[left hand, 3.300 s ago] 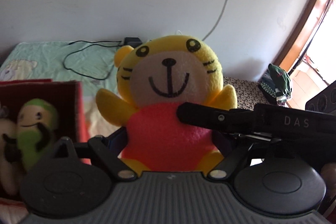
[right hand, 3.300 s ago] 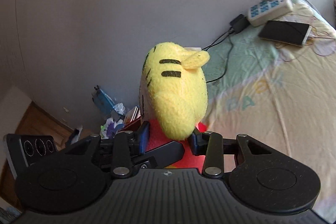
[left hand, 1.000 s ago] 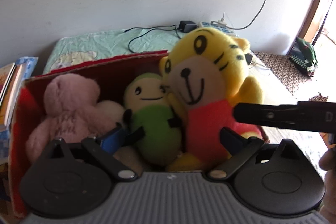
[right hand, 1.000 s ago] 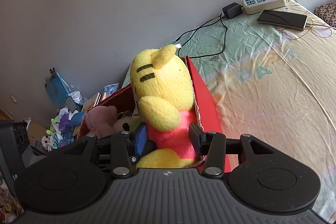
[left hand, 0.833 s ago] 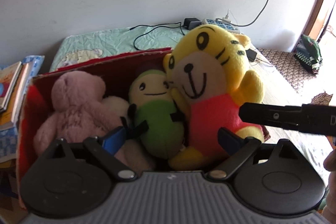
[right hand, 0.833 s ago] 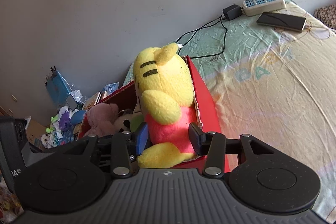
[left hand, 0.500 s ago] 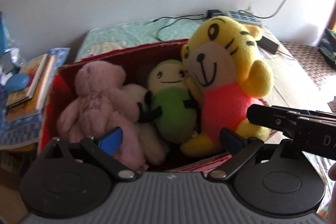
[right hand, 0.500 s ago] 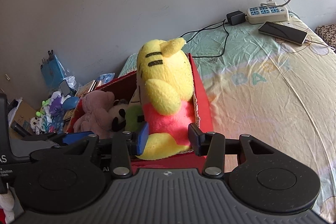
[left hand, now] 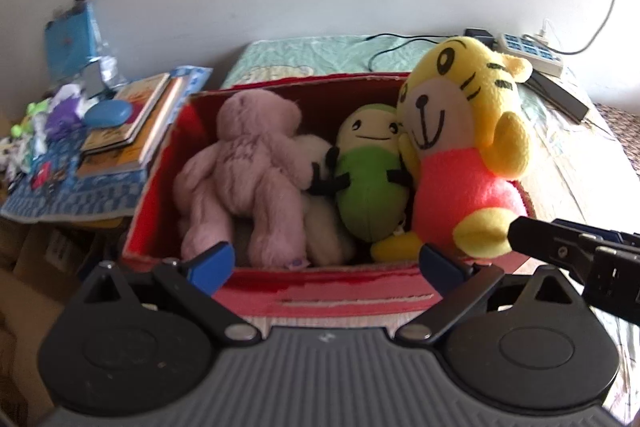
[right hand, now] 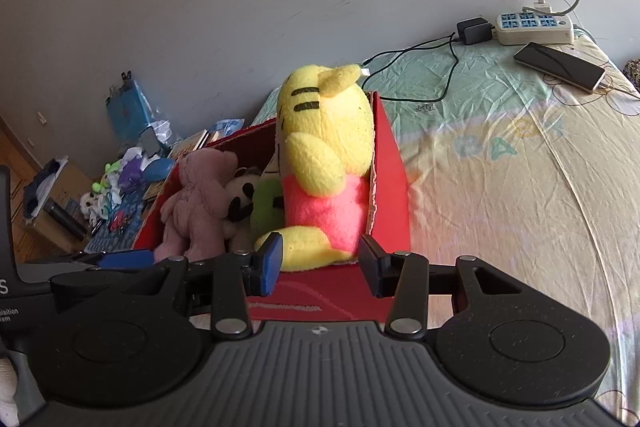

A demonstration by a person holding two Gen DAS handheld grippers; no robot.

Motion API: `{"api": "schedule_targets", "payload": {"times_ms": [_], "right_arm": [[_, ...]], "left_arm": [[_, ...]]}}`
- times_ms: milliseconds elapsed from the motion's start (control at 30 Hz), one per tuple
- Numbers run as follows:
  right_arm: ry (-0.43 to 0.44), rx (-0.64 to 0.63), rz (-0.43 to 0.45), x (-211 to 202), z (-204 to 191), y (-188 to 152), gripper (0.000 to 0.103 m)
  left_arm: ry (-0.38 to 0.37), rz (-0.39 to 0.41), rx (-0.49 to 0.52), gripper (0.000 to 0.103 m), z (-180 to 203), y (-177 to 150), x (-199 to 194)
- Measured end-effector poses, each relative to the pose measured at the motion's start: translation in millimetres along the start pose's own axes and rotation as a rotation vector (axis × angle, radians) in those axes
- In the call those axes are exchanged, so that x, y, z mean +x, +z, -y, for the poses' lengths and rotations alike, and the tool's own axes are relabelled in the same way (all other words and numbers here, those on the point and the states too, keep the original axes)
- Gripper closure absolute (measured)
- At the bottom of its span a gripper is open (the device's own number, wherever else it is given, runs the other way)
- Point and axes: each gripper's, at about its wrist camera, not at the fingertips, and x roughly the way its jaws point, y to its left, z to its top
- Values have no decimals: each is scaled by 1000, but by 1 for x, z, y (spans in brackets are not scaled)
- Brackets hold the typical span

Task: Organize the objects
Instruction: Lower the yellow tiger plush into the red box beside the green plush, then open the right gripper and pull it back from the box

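Note:
A yellow tiger plush in a pink shirt (left hand: pixel 464 155) (right hand: pixel 324 167) sits upright at the right end of a red cardboard box (left hand: pixel 344 293) (right hand: pixel 390 167) on the bed. Beside it in the box lie a green plush (left hand: pixel 370 183), a white plush (left hand: pixel 320 223) and a pink bear (left hand: pixel 248 171). My left gripper (left hand: pixel 326 265) is open, hanging in front of the box's near wall with nothing between its fingers. My right gripper (right hand: pixel 320 265) is open too, just short of the tiger's foot, not touching it. Its fingers (left hand: pixel 560 247) show at the right in the left wrist view.
Books (left hand: pixel 136 123), a blue case (left hand: pixel 108 113) and small clutter lie on a low surface left of the box. On the bed (right hand: pixel 520 187) behind lie a power strip (right hand: pixel 534 27), a charger with cables (right hand: pixel 474 29) and a phone (right hand: pixel 560 67).
Both grippers have drawn back from the box. The tiger plush, let go, now sits in the box on its own. The left view has swung left, showing the books and clutter.

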Motion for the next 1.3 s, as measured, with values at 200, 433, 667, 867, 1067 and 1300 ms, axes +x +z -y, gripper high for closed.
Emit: {"api": "schedule_targets", "payload": {"times_ms": [200,433,667,867,1067,1300], "right_arm": [[43,-45,-15,-8,1,-6,57],[61,-56,-46,-15,10,-13,58],[36,-61,-48,-26,20,-18,58],[-32,-43,-45,-39,39,-21,58],[-137,-2,-39,-54,66,-24,58],[-272,48,-18,-71,97,-25,55]], "left_arm": [[61,-4,-27,4,13,-15,-6],[123,-7,-48,4,30,-33,-9],[93,-40,-62,8,46,-41,-13],[42,-74,0,8,83,-46,-15],[-11,-117,45,7,119,-45,-10],[-38,-135,73,7,152,-47,-8]]}}
